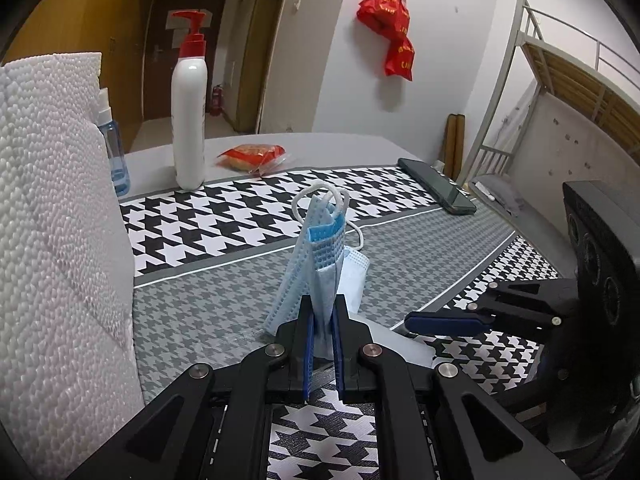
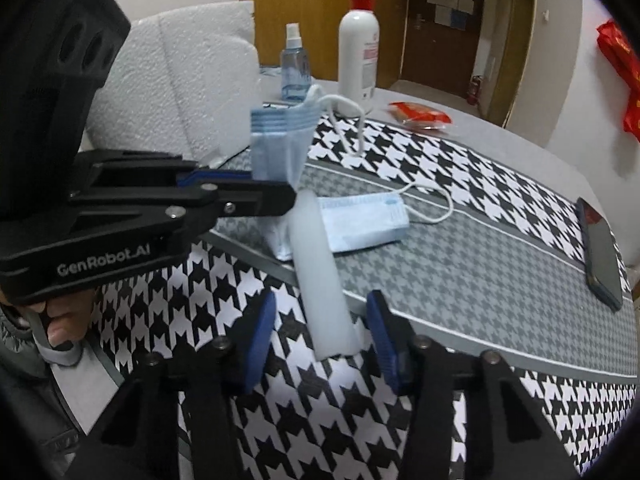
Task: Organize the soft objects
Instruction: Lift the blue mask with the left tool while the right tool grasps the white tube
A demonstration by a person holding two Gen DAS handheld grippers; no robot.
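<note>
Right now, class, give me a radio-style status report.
Left gripper shut on folded face mask, lifted. Right gripper open, straddling white foam strip. Second face mask flat on tablecloth.

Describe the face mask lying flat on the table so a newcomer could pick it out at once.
Start at the houndstooth tablecloth and find its grey band. The flat mask lies there, pale blue, white loop trailing. Unlike the held mask pinched upright in the left gripper, nothing grips it.

A white pump bottle point(image 1: 189, 120) and a blue spray bottle point(image 1: 114, 148) are seen at the table's point(image 1: 340, 148) far edge, a red snack packet point(image 1: 256, 156) nearby, a phone point(image 1: 438, 190) at its right edge.
</note>
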